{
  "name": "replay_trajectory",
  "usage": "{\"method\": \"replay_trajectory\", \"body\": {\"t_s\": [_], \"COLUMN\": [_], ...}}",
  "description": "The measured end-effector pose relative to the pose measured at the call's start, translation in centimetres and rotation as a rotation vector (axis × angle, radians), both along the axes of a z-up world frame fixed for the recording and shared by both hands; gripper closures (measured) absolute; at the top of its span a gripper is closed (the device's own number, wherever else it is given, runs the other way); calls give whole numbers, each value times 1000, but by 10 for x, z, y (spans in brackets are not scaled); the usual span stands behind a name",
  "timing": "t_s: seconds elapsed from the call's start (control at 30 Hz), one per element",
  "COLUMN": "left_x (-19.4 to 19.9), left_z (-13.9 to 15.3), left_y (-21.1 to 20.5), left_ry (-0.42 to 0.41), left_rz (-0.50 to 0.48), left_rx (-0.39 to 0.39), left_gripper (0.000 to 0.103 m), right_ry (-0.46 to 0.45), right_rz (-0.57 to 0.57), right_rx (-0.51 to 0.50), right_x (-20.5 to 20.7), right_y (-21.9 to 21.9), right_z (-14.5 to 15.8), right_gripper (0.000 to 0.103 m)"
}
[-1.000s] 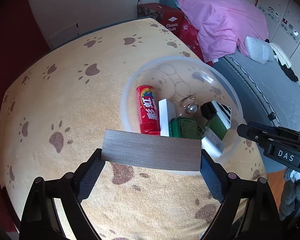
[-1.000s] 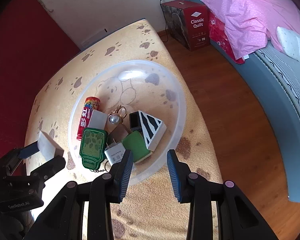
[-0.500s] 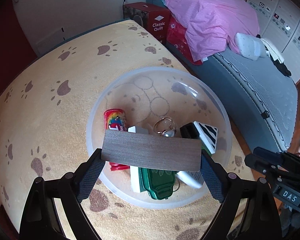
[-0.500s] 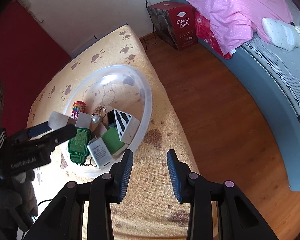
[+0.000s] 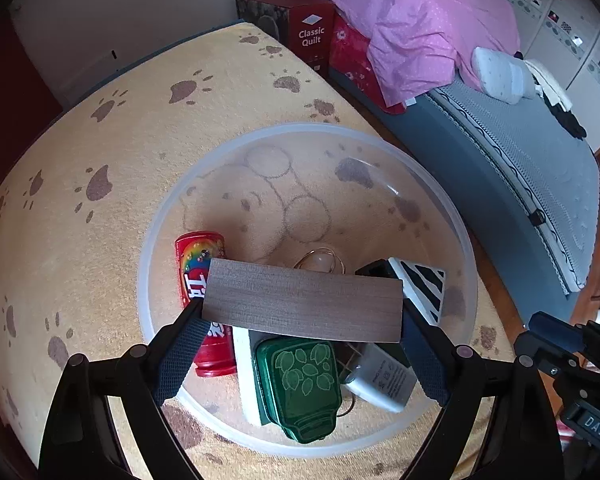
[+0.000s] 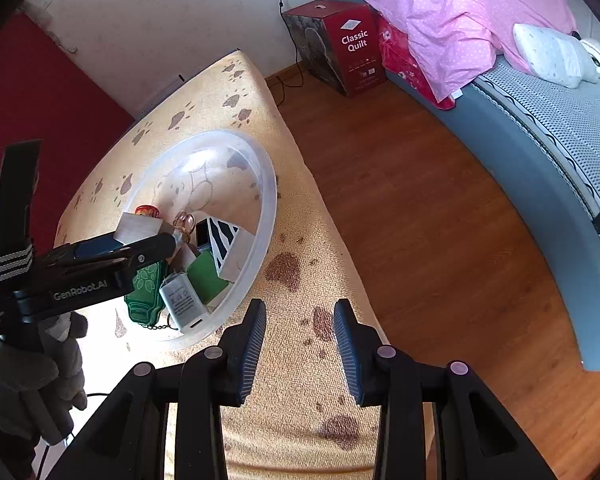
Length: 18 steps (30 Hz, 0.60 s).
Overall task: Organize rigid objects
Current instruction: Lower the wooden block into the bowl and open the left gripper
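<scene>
left gripper (image 5: 302,322): clamped across the ends of a wooden block (image 5: 302,305), above the clear bowl (image 5: 312,131)
right gripper (image 6: 300,348): jaws narrow, holding nothing, over the paw-print cloth's (image 6: 300,400) edge

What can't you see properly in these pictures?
- Keyring: left wrist view, mostly behind the wooden block in the left claw.
- Red tube: right wrist view, nearly all behind that block.
- Charger print: too small to read.
- Gloved hand: cut off by the edge.
</scene>
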<state>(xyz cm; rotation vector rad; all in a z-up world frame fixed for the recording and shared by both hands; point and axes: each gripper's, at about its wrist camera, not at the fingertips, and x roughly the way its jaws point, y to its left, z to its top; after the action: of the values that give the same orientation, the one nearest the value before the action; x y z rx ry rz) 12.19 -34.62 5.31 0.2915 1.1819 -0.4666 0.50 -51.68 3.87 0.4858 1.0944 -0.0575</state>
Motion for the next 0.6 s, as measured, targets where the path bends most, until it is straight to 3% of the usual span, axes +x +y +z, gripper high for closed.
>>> {"method": "replay_trajectory", "body": {"t_s": [0.17, 0.6], "left_x": [9, 7], "left_z": [-13, -1], "left_y": [0, 10], "left_ry": [66, 77], "left_rz": [21, 38], "left_rx": [4, -59], "left_gripper": [10, 4], "right_ry": [3, 1], "right_rz": [7, 38], "right_rx": [1, 4], "right_x": [1, 3], "right_y": [1, 9], "right_z": [-1, -1], "right_gripper": [65, 62]}}
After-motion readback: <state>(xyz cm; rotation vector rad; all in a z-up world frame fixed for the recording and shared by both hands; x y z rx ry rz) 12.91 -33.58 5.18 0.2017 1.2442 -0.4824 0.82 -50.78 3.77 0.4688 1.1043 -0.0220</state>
